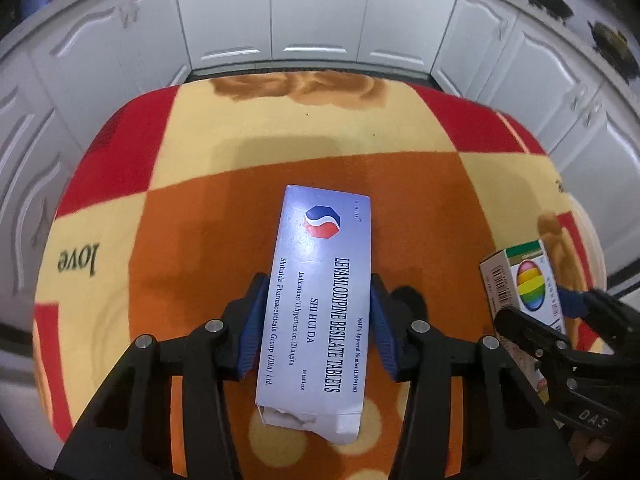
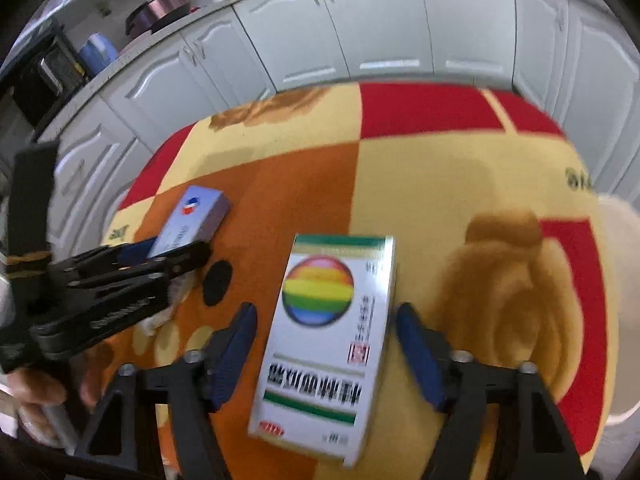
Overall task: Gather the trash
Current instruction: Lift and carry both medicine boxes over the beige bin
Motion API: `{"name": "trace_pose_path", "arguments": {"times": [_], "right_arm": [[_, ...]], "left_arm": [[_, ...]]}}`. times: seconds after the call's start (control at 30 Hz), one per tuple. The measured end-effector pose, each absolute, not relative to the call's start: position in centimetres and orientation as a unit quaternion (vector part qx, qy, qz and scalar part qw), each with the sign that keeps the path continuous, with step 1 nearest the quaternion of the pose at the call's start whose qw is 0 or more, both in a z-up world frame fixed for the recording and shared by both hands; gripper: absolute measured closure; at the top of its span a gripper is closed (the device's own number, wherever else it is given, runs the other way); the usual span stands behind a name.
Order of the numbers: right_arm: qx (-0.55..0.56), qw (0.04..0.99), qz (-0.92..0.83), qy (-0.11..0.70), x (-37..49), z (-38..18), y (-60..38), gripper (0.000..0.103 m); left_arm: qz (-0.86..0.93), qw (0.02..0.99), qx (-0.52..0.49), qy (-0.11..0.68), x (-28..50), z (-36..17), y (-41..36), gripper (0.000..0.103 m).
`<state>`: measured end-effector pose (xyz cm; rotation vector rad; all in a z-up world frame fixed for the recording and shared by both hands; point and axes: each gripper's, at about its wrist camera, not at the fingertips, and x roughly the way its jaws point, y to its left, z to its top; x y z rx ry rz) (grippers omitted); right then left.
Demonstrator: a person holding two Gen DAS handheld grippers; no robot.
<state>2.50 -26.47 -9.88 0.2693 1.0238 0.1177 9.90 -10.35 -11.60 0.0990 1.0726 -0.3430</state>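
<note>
Blue pads of the left gripper [image 1: 318,284] press on both long edges of a pale lilac tablet box [image 1: 320,300], which lies flat between the jaws on a chequered orange, cream and red cloth [image 1: 192,248] covering the bench. The box's torn end flap points back toward the gripper's base, and its logo end reaches out past the fingertips.

To the right of the left gripper, the right gripper [image 2: 326,314] straddles a white box with a rainbow ball [image 2: 324,344]. Its jaws stand part open: a clear gap shows at the left pad [image 2: 234,356], and the right pad [image 2: 420,356] sits just beside the box's edge, whether touching I cannot tell. This box also lies flat on the cloth.

White cabinet doors [image 1: 316,12] stand beyond the bench, ahead of both grippers.
</note>
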Motion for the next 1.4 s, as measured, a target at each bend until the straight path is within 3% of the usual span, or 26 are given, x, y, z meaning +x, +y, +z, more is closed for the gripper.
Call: {"name": "trace_pose_path", "arguments": {"times": [0.5, 1.4], "right_arm": [[0.143, 0.89, 0.048, 0.43, -3.2, -5.6, -30.6, 0.047], [0.191, 0.898, -0.012, 0.397, -8.5, -4.3, -39.2, 0.047]], "left_arm": [[-0.177, 0.872, 0.067, 0.451, 4.2, -7.7, -14.1, 0.057], [-0.233, 0.866, 0.106, 0.429, 0.3, -6.1, -23.4, 0.057]]}}
